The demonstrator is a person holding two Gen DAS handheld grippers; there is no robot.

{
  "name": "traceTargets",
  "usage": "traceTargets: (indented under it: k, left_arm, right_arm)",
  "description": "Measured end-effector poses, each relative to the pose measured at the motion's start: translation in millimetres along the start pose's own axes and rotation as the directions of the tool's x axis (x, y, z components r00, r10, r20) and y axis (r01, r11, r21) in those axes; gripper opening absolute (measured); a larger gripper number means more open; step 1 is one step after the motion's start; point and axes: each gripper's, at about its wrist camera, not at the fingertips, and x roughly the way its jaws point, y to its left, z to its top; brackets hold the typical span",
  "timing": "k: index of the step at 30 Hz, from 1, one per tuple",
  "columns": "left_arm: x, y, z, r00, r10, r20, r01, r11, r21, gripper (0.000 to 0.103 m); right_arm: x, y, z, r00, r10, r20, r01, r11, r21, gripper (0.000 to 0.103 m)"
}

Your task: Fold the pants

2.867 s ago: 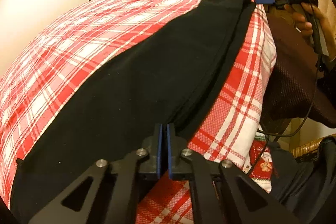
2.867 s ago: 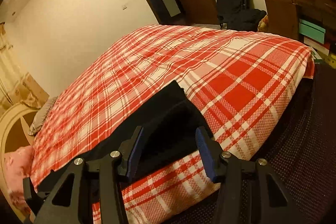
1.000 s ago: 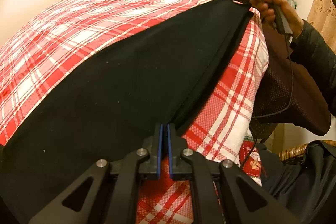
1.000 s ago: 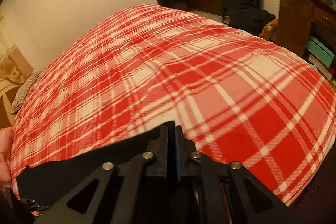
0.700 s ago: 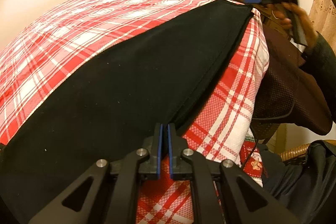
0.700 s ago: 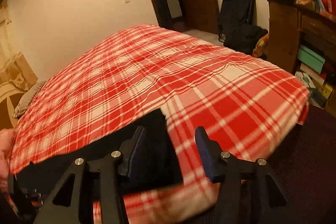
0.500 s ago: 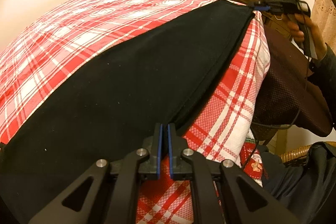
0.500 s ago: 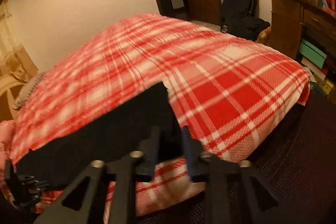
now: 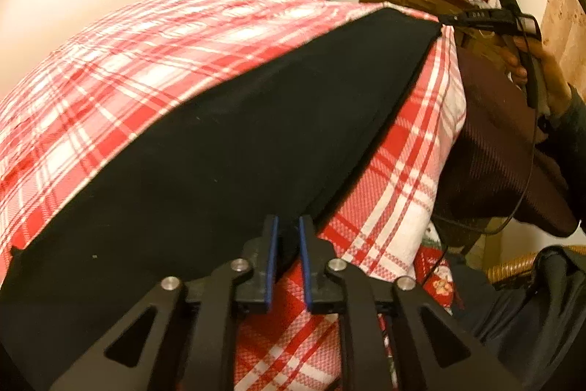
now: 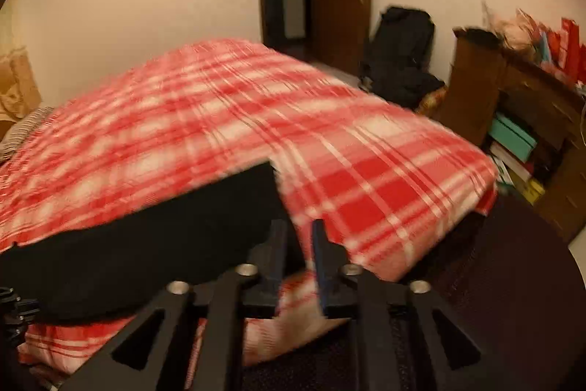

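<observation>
Left wrist view: we see our left gripper point(image 9: 286, 237) low over the near edge of the bed, its jaws opening. The blue pads point(image 9: 271, 255) stand a little apart, with the near corner of the black pants point(image 9: 227, 163) between them but no longer pinched. The pants lie flat in a long band across the red plaid bedspread point(image 9: 110, 61), running from our fingertips up to the far corner of the bed. There our right gripper point(image 9: 445, 19), held in our right hand point(image 9: 538, 72), sits just at the far end of the pants.

From the right wrist view, blurred by motion, our right gripper's jaws are also opening. The pants' end point(image 10: 175, 229) lies just to the left of the fingers, and only bedspread point(image 10: 366, 178) shows in the gap. A wooden dresser point(image 10: 512, 98) and a dark bag point(image 10: 399, 54) stand beyond the bed.
</observation>
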Motion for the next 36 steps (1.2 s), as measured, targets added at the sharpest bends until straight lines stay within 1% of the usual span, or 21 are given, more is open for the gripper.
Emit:
traceTargets:
  k: [1, 2, 4, 5, 8, 11, 12, 13, 16, 21, 23, 24, 26, 28, 31, 32, 34, 35, 36]
  left_arm:
    - [-3, 1, 1, 1.0, 0.002, 0.013, -0.001, 1.0, -0.007, 0.022]
    - [-6, 3, 3, 0.999, 0.016, 0.03, -0.016, 1.0, -0.013, 0.026]
    - [-7, 7, 5, 0.998, 0.045, 0.043, -0.044, 0.999, -0.024, 0.044]
    - [-5, 10, 6, 0.997, 0.058, 0.043, -0.057, 0.998, -0.033, 0.048]
    - [6, 20, 8, 0.994, 0.11, 0.004, -0.11, 0.991, -0.071, 0.048]
    - [14, 24, 5, 0.991, 0.133, -0.022, -0.134, 0.988, -0.081, 0.049]
    - [15, 24, 5, 0.99, 0.137, -0.028, -0.139, 0.987, -0.08, 0.051]
    - [15, 24, 3, 0.989, 0.141, -0.036, -0.143, 0.987, -0.079, 0.056]
    - [17, 24, 0, 0.988, 0.147, -0.042, -0.149, 0.986, -0.069, 0.059]
    - [16, 22, 2, 0.988, 0.148, -0.047, -0.151, 0.986, -0.066, 0.06]
    - [10, 24, 7, 0.987, 0.158, -0.036, -0.16, 0.985, -0.066, 0.061]
    - [7, 27, 11, 0.986, 0.167, -0.026, -0.169, 0.983, -0.069, 0.062]
    - [5, 34, 16, 0.982, 0.189, -0.018, -0.19, 0.979, -0.074, 0.068]
    - [5, 42, 19, 0.977, 0.214, -0.021, -0.215, 0.973, -0.09, 0.068]
    - [10, 55, 19, 0.973, 0.227, -0.045, -0.231, 0.967, -0.109, 0.068]
    - [13, 59, 19, 0.971, 0.234, -0.051, -0.239, 0.964, -0.116, 0.068]
    - [20, 67, 18, 0.963, 0.256, -0.078, -0.265, 0.956, -0.128, 0.068]
    - [23, 72, 18, 0.959, 0.267, -0.091, -0.278, 0.951, -0.139, 0.072]
    - [24, 77, 17, 0.96, 0.266, -0.089, -0.277, 0.948, -0.157, 0.075]
  right_arm:
    - [-4, 9, 3, 0.999, 0.03, 0.013, -0.029, 1.0, -0.009, 0.046]
    - [-6, 19, 4, 0.998, 0.059, 0.021, -0.059, 0.998, -0.022, 0.052]
    - [-4, 44, 5, 0.993, 0.121, 0.01, -0.12, 0.99, -0.073, 0.053]
    - [1, 58, 3, 0.991, 0.137, -0.004, -0.136, 0.985, -0.107, 0.053]
    - [15, 93, -8, 0.987, 0.151, -0.048, -0.158, 0.969, -0.188, 0.053]
    - [29, 114, -25, 0.981, 0.156, -0.115, -0.18, 0.954, -0.24, 0.053]
    - [32, 118, -31, 0.979, 0.149, -0.138, -0.18, 0.951, -0.251, 0.053]
    - [38, 119, -39, 0.976, 0.134, -0.175, -0.177, 0.949, -0.261, 0.053]
    - [33, 118, -53, 0.983, 0.107, -0.149, -0.15, 0.937, -0.316, 0.052]
    - [29, 121, -55, 0.985, 0.08, -0.153, -0.13, 0.929, -0.347, 0.052]
    - [29, 122, -55, 0.986, 0.067, -0.155, -0.119, 0.928, -0.354, 0.052]
    - [29, 126, -54, 0.986, 0.055, -0.156, -0.108, 0.927, -0.359, 0.052]
    - [25, 130, -52, 0.988, 0.033, -0.149, -0.085, 0.931, -0.356, 0.053]
    - [19, 138, -49, 0.989, 0.058, -0.137, -0.104, 0.93, -0.352, 0.053]
    - [12, 163, -49, 0.983, 0.136, -0.122, -0.173, 0.911, -0.375, 0.053]
    - [14, 172, -49, 0.978, 0.16, -0.134, -0.199, 0.904, -0.379, 0.053]
    - [21, 190, -52, 0.961, 0.22, -0.168, -0.269, 0.886, -0.377, 0.053]
    - [25, 198, -54, 0.953, 0.242, -0.18, -0.294, 0.878, -0.376, 0.053]
    - [30, 205, -58, 0.95, 0.243, -0.198, -0.303, 0.873, -0.382, 0.053]
